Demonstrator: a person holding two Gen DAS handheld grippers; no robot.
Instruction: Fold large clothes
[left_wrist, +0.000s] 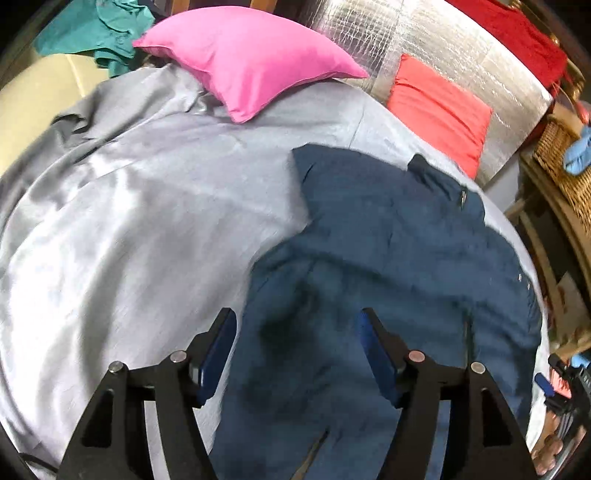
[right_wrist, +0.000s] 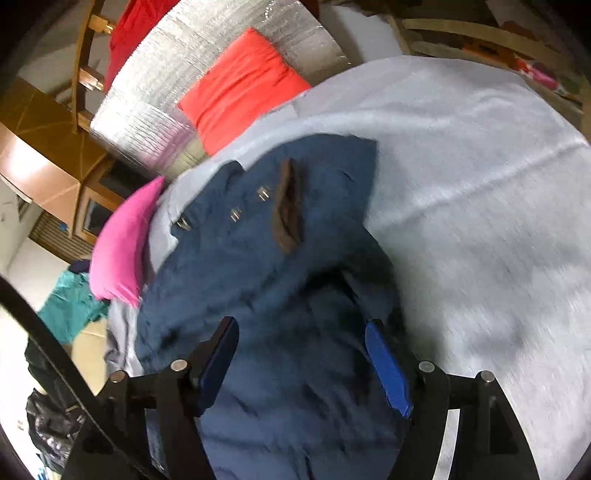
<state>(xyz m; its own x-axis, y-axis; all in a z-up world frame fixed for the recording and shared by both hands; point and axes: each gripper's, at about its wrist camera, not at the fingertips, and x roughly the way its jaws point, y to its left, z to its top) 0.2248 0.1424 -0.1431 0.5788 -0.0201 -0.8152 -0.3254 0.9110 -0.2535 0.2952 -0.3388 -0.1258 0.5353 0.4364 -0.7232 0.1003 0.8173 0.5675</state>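
A large dark blue jacket (left_wrist: 388, 258) lies spread on a grey bed sheet (left_wrist: 129, 221). In the left wrist view my left gripper (left_wrist: 297, 321) is open and empty, hovering over the jacket's near left part. In the right wrist view the jacket (right_wrist: 266, 258) shows metal snaps and a brown inner collar patch (right_wrist: 286, 206). My right gripper (right_wrist: 301, 328) is open and empty above the jacket's lower part. The right gripper also shows at the far right edge of the left wrist view (left_wrist: 565, 387).
A pink pillow (left_wrist: 243, 55) and a red pillow (left_wrist: 439, 110) lie at the head of the bed against a silver quilted headboard (left_wrist: 424, 37). Teal cloth (left_wrist: 99, 33) lies at the back left. A wicker basket (left_wrist: 561, 162) stands on the right.
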